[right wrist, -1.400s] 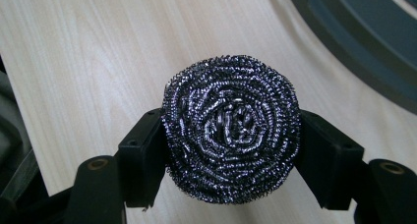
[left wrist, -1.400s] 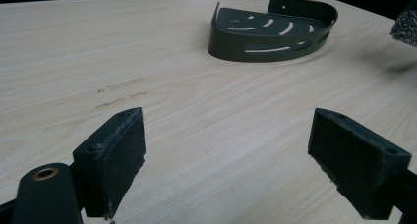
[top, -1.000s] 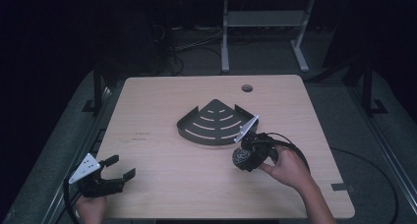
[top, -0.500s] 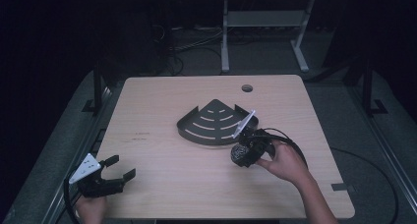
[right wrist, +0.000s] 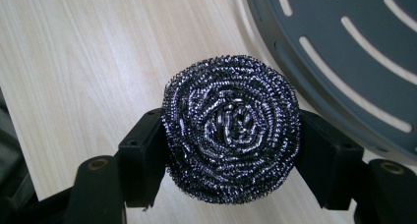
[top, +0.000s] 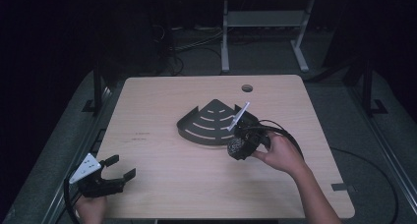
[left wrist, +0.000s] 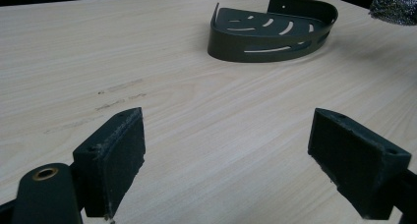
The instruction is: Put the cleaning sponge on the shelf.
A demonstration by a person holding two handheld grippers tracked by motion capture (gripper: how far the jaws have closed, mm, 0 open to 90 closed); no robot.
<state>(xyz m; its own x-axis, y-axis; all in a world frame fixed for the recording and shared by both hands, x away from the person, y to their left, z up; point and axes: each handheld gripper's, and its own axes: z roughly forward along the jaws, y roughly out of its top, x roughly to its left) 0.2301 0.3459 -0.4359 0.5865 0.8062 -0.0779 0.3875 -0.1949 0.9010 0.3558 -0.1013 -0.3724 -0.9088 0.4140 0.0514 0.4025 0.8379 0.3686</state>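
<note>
The steel wool scourer [right wrist: 231, 130], a round coil of dark metal strands, is clamped between the two black jaws of the right gripper [right wrist: 231, 150], one pad pressing on each side of it. In the high view the scourer [top: 237, 148] hangs at the front of that gripper [top: 241, 144], above the wooden table [top: 196, 184] and just beside the near right rim of the dark corner shelf basket [top: 209, 123]. Whether it touches the rim cannot be told from there. From the right gripper view the basket [right wrist: 344, 52] lies at the upper right, its slotted floor in plain sight, with the scourer over bare wood just outside its curved wall.

The person's right hand [top: 278, 153] grips the tool from the near right side, and a black cable loops behind it.

The basket is fan-shaped, with curved slots in its floor and a low wall round it, and sits near the middle of the table. A round cable hole [top: 247, 88] lies beyond it toward the far edge.

The left gripper [top: 115, 174] rests at the near left corner, well apart from the basket, its jaws spread wide with nothing between them.
</note>
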